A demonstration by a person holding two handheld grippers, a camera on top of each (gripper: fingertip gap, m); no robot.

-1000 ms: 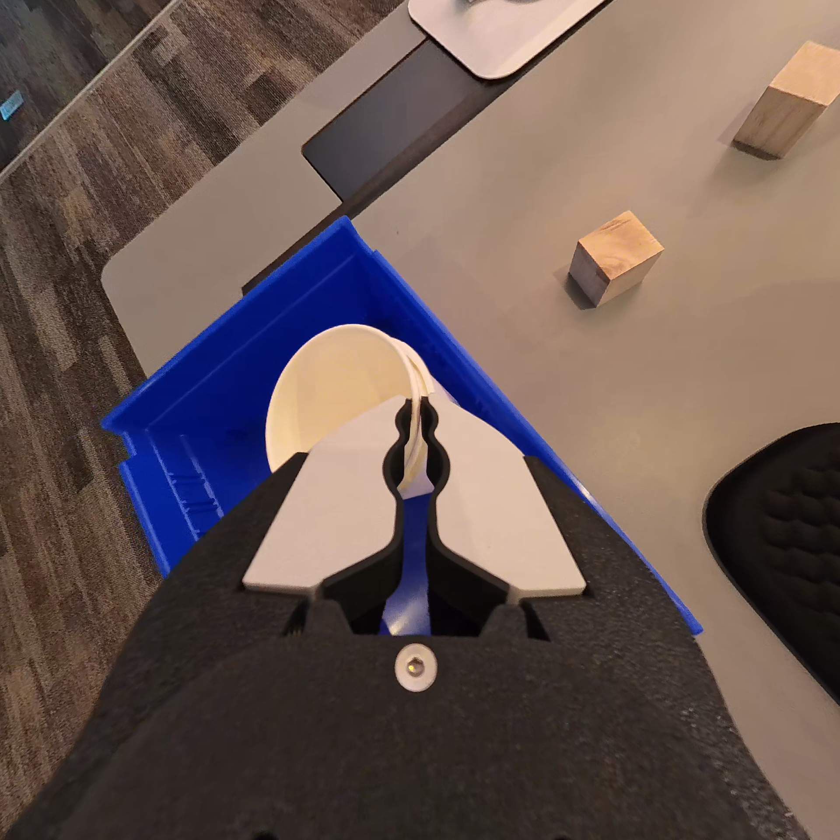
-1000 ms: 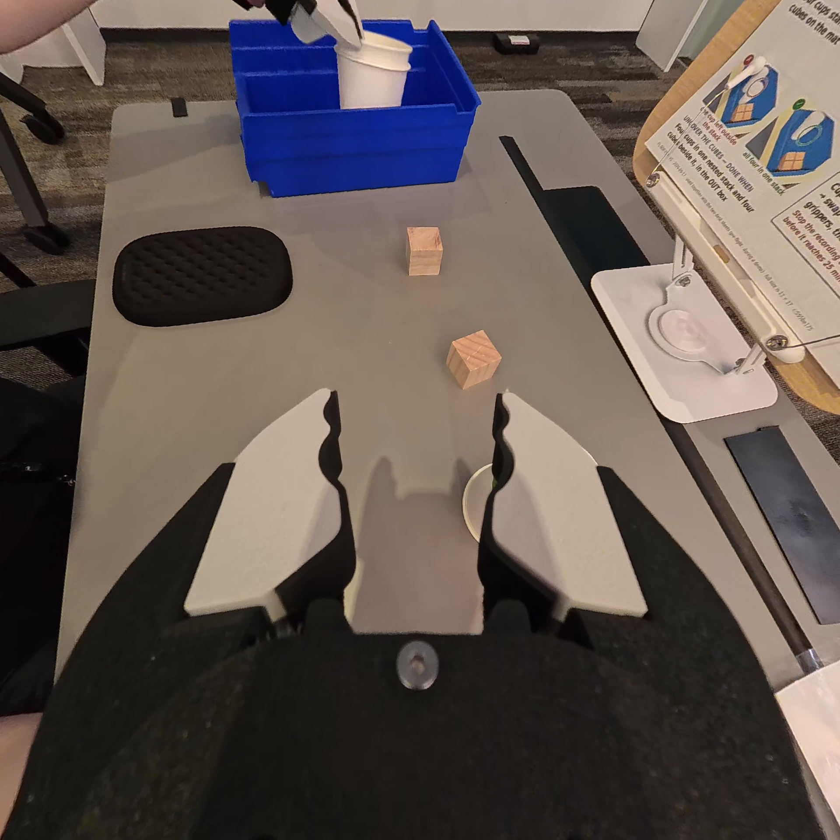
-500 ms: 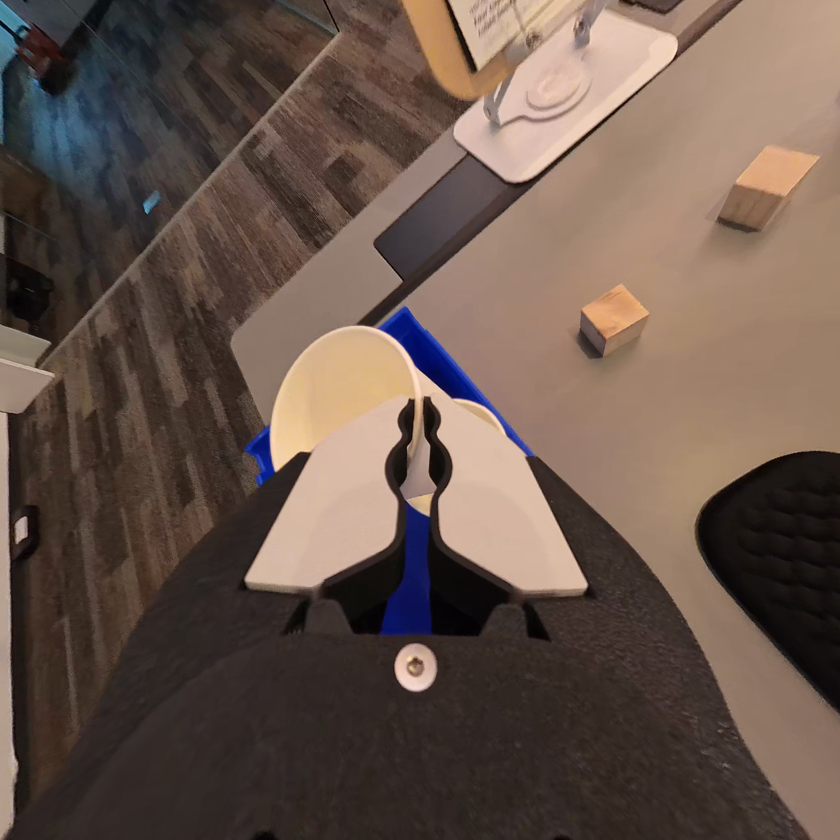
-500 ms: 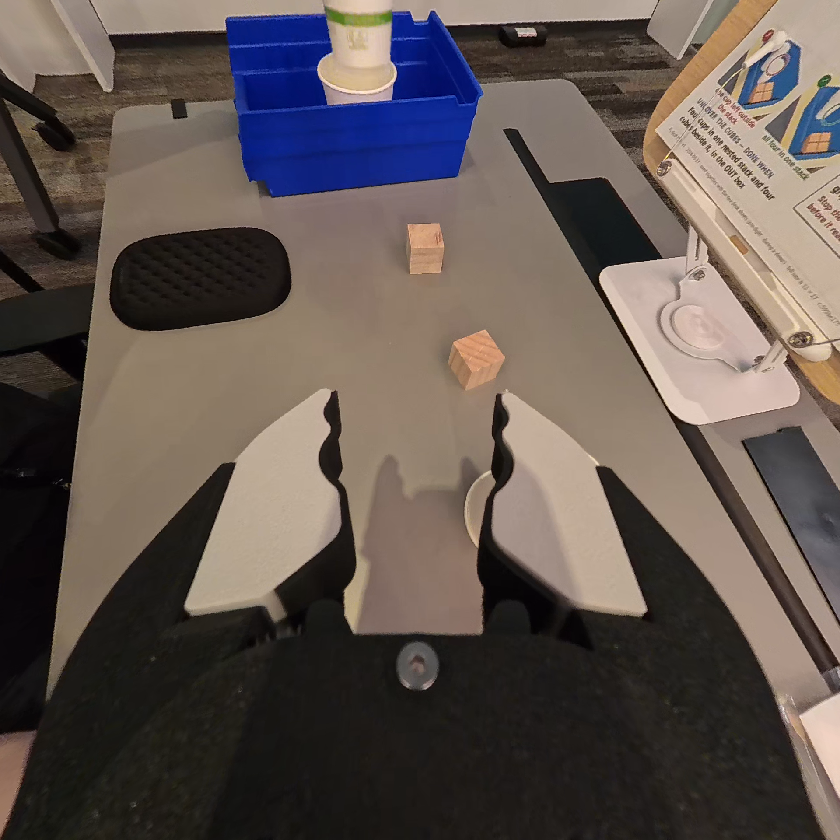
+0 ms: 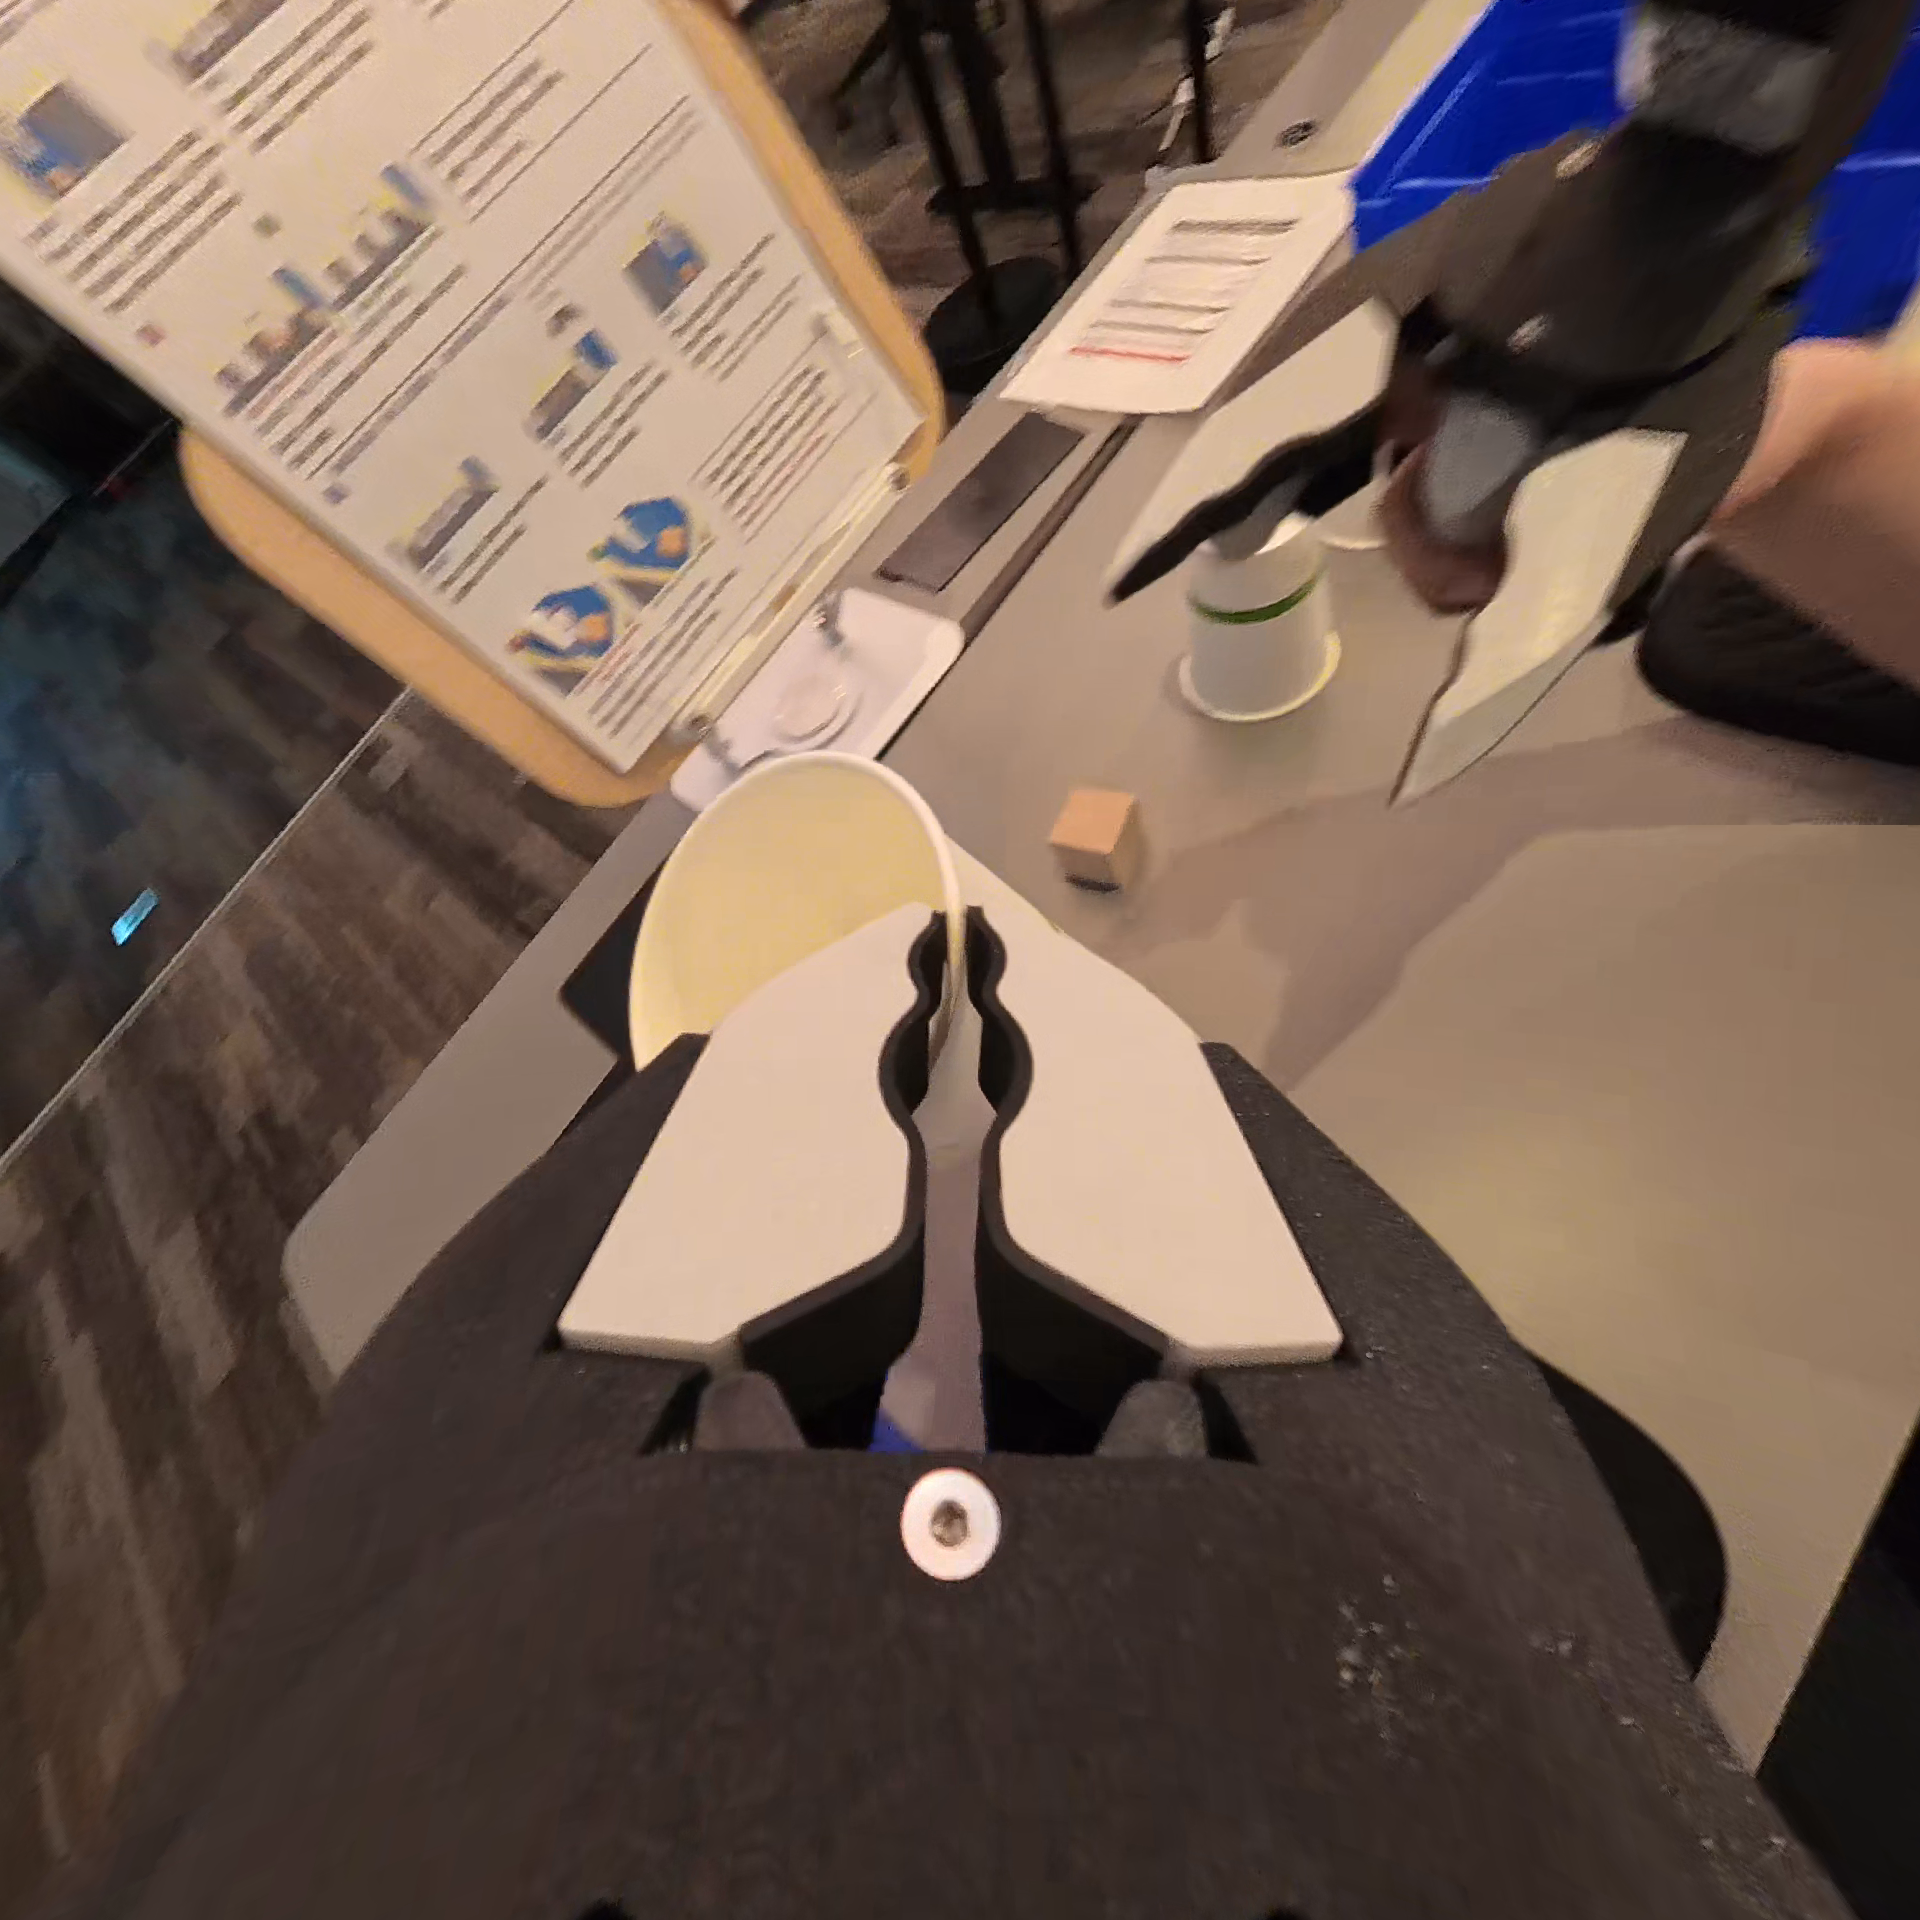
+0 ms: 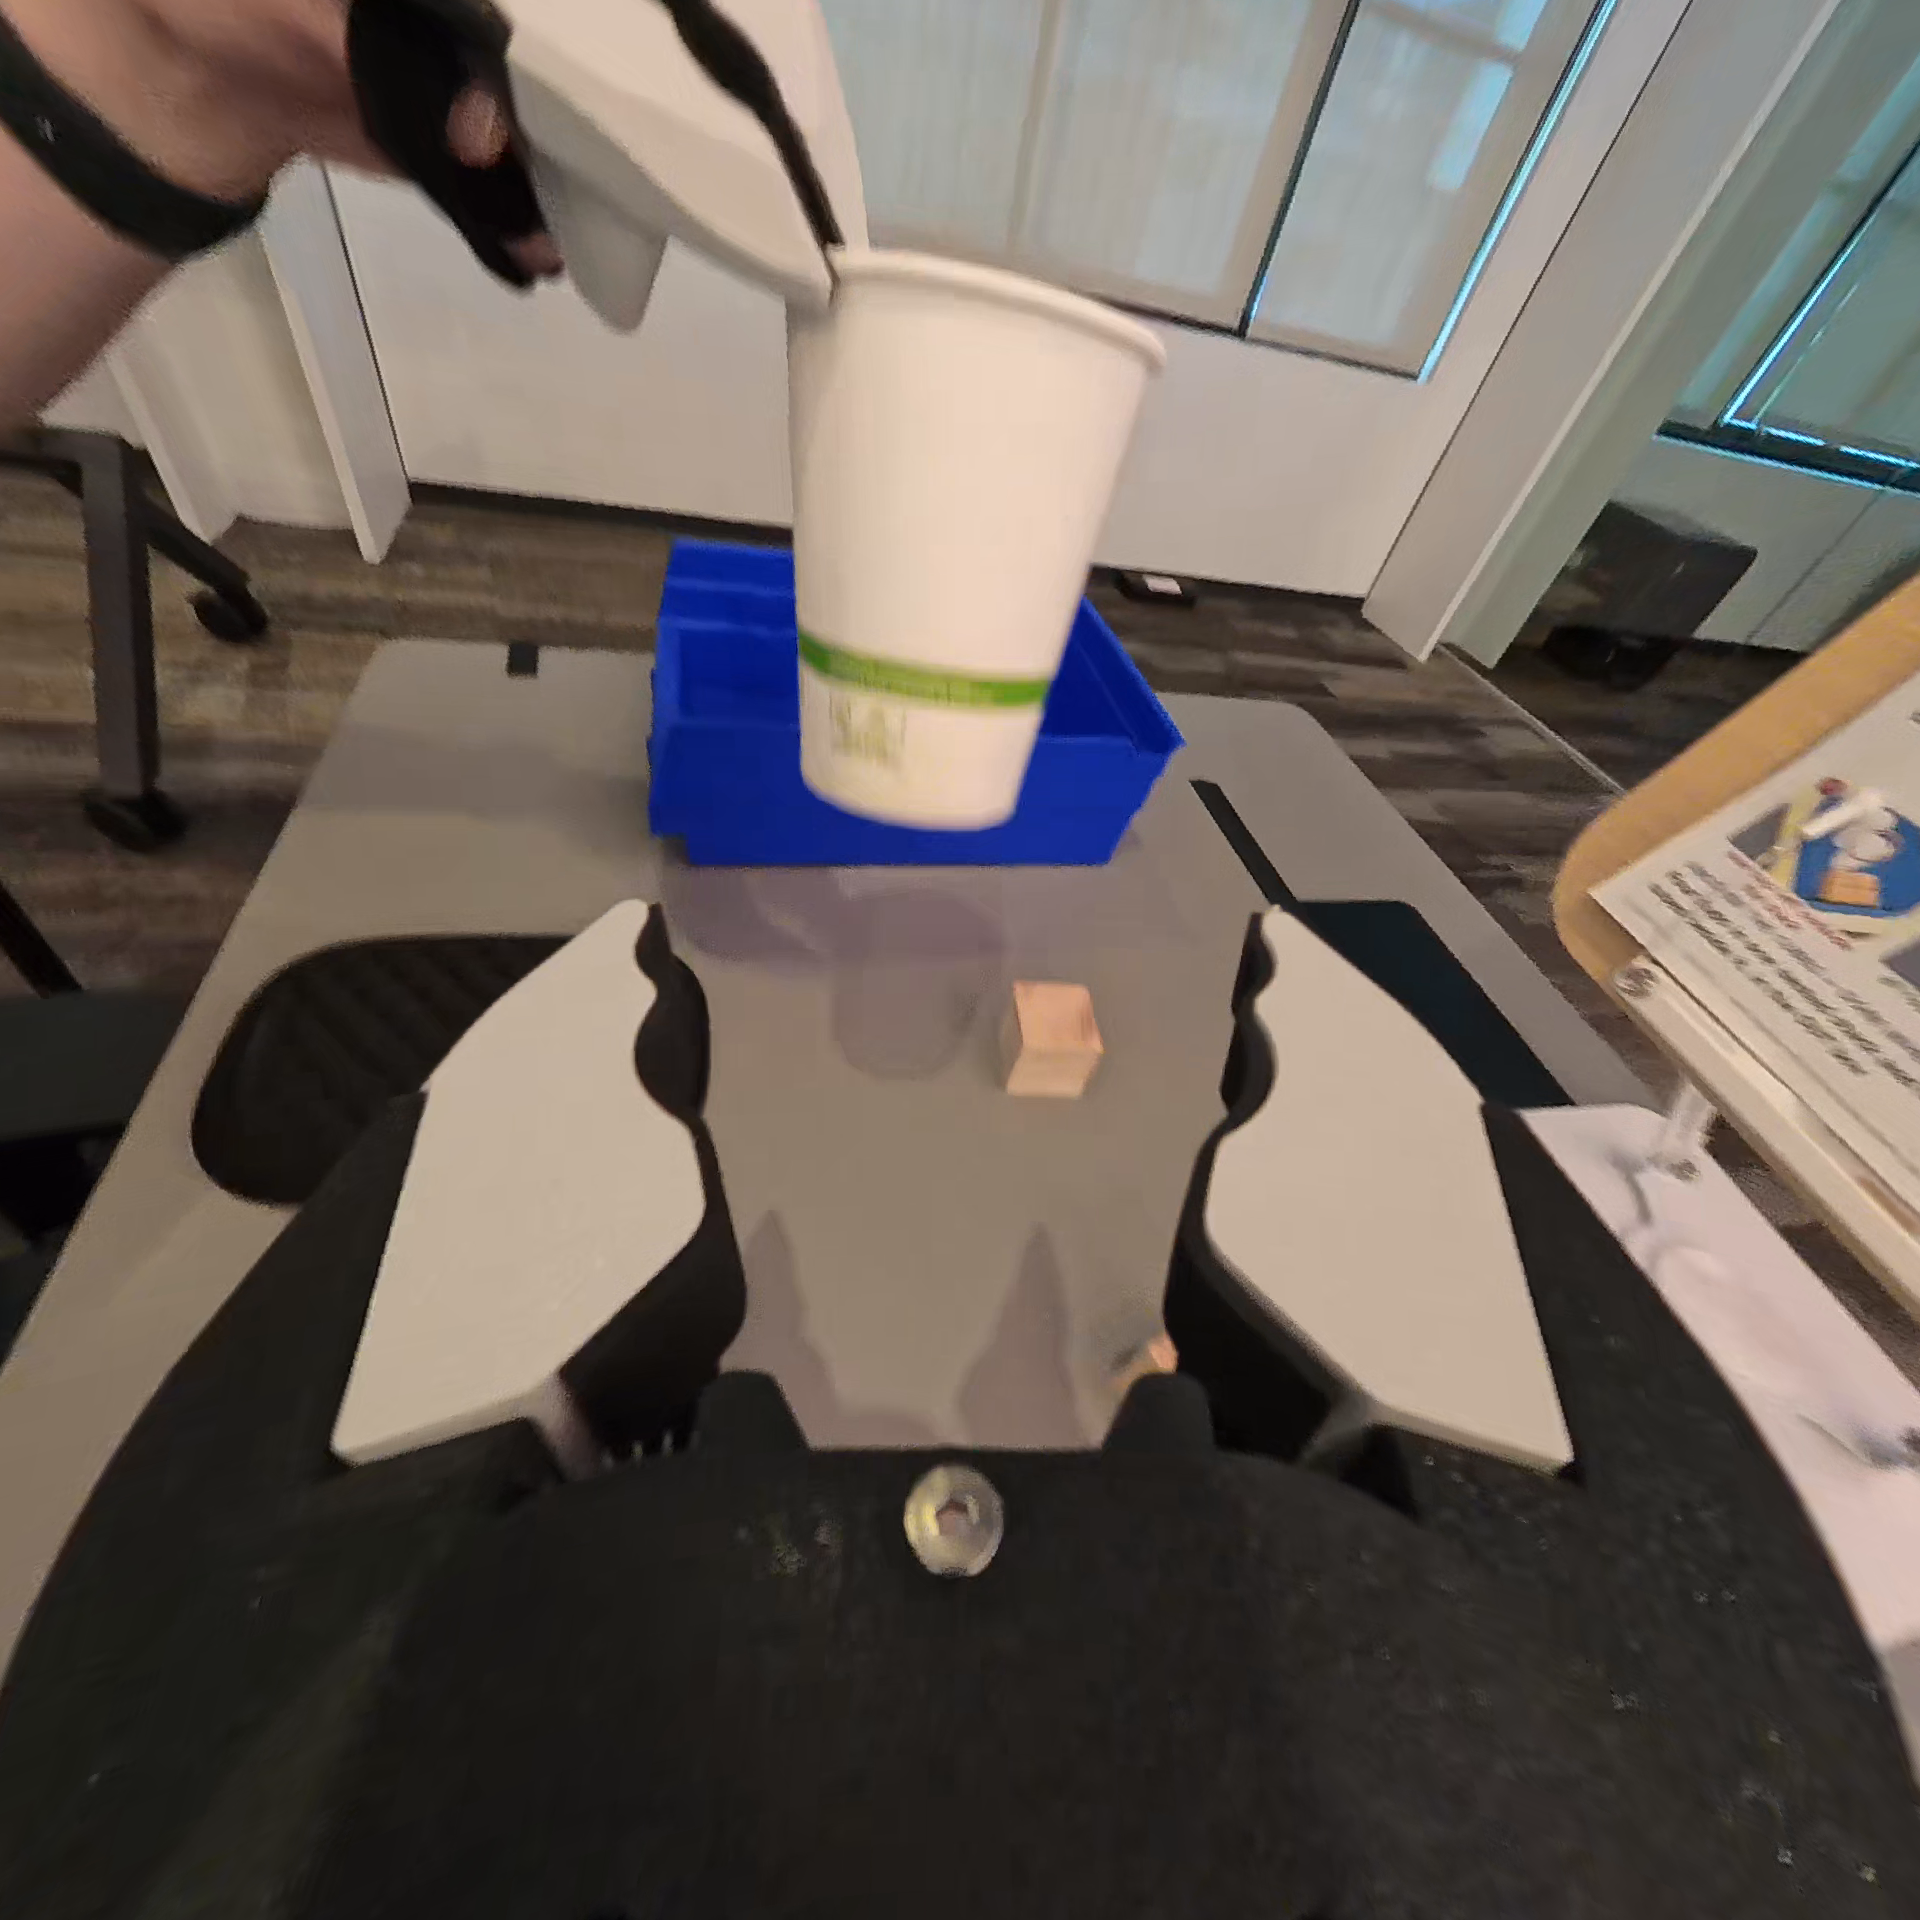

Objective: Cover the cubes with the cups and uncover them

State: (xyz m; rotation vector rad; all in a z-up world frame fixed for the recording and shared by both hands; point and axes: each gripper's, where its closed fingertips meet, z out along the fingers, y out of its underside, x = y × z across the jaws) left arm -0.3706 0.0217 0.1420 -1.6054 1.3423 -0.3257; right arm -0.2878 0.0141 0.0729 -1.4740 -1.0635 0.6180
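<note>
My left gripper [image 5: 951, 935] is shut on the rim of a white paper cup [image 5: 790, 894] with a green band. In the right wrist view that cup [image 6: 935, 540] hangs mouth-up in the air above the grey table, in front of the blue bin [image 6: 727, 758], with the left gripper [image 6: 821, 249] at its rim. A wooden cube [image 6: 1051, 1039] sits on the table below it and also shows in the left wrist view [image 5: 1096, 847]. My right gripper [image 6: 953, 935] is open and empty. In the left wrist view it [image 5: 1262, 691] hovers over an upside-down cup [image 5: 1257, 644].
A black padded mat [image 6: 343, 1039] lies at the table's left. An instruction board [image 6: 1766, 935] on a white stand [image 6: 1714, 1299] is at the right edge. A corner of a second cube [image 6: 1153, 1356] shows low between my right fingers. A paper sheet [image 5: 1184, 301] lies beyond.
My left gripper has lifted the cup out of the blue bin and carried it over the table toward the cubes. My right gripper has risen and tilted up, still open.
</note>
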